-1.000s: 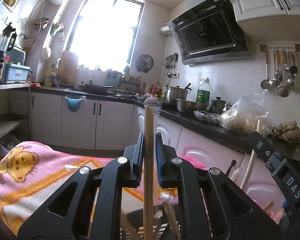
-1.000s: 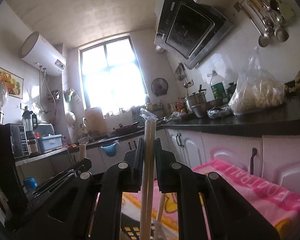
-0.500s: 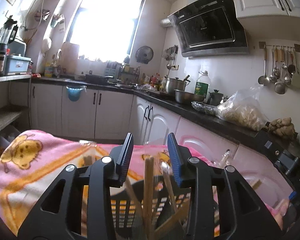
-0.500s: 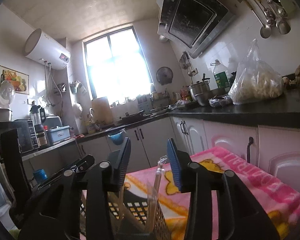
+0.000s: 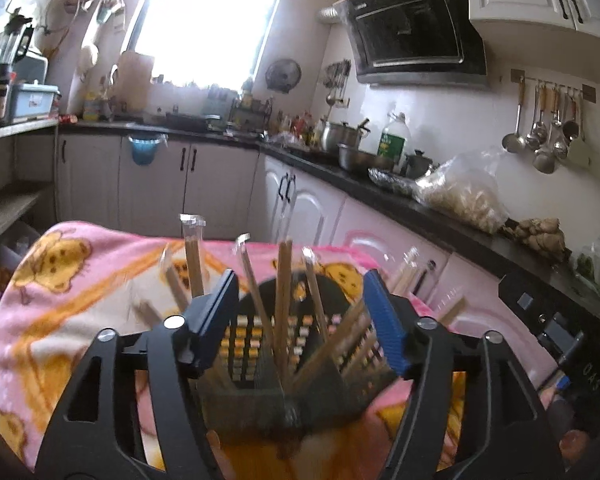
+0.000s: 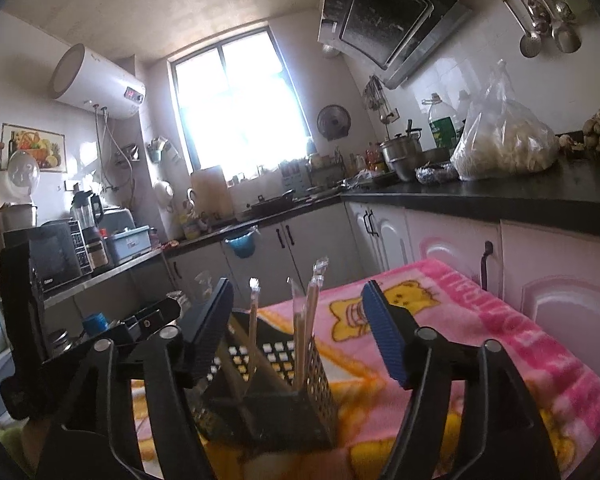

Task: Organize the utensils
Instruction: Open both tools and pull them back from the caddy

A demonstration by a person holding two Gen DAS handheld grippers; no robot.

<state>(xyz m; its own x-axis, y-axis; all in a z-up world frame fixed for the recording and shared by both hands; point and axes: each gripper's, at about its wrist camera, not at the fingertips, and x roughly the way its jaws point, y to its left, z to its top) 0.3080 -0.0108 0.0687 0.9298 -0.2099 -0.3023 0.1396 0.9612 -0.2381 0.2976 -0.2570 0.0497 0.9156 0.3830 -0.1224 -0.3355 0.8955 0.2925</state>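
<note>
A black mesh utensil holder [image 5: 300,368] stands on a pink cartoon blanket [image 5: 60,304] and holds several plastic-wrapped wooden chopstick pairs [image 5: 283,304]. My left gripper [image 5: 298,320] is open and empty, its jaws wide apart just above the holder. In the right wrist view the same holder [image 6: 288,392] with chopsticks [image 6: 306,332] stands between the jaws of my right gripper [image 6: 298,332], which is open and empty. The other gripper shows at the left edge [image 6: 80,344].
White cabinets [image 5: 220,192] and a black countertop [image 5: 440,216] with pots, a bottle and a plastic bag [image 5: 460,196] run behind the blanket. Ladles hang on the wall [image 5: 548,132]. A shelf with appliances stands at the left [image 6: 60,252].
Both grippers held upright chopstick pairs a second ago. They opened, the chopsticks dropped into the holder, and both grippers now stand wide open above it.
</note>
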